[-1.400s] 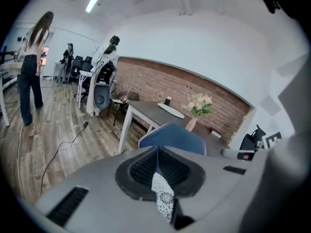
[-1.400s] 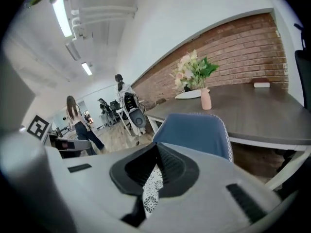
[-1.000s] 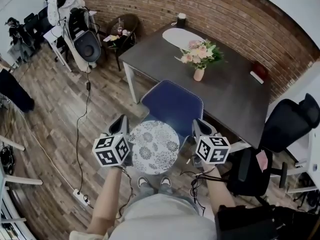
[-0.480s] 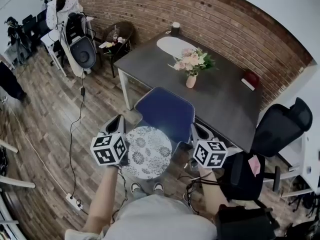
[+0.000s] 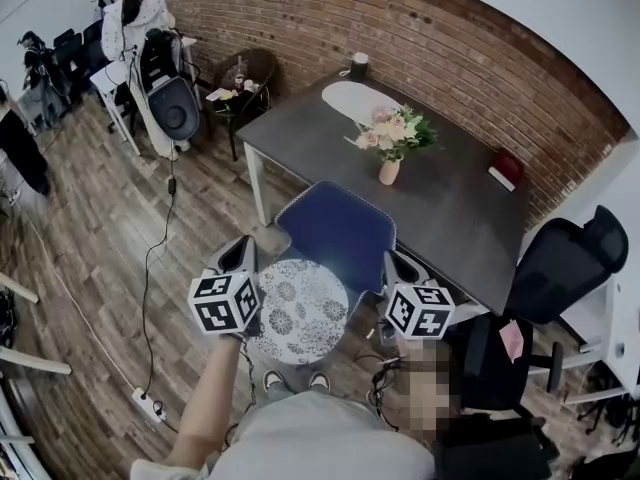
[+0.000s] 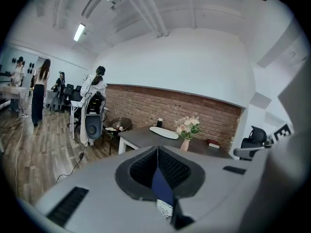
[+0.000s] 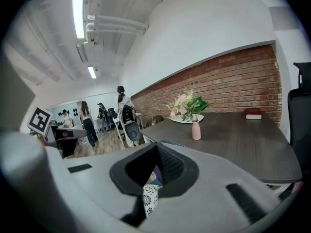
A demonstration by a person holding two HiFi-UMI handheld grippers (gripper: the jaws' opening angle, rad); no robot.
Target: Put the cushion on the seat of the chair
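- Head view: the round, flat white cushion with a dark floral print (image 5: pixel 297 311) hangs level between the left gripper (image 5: pixel 243 268) and the right gripper (image 5: pixel 400 273), its far edge at the near rim of the blue padded chair seat with pale piping (image 5: pixel 335 230); I judge the carry is in hand, and the next move calls for easing it forward over the seat, lowering it flat and letting go on both sides together
- Left gripper view: jaws nearly together, pinching the cushion's thin, soft edge; blue shows in the slit above it
- Right gripper view: jaws equally narrow, clamped on the printed fabric rim
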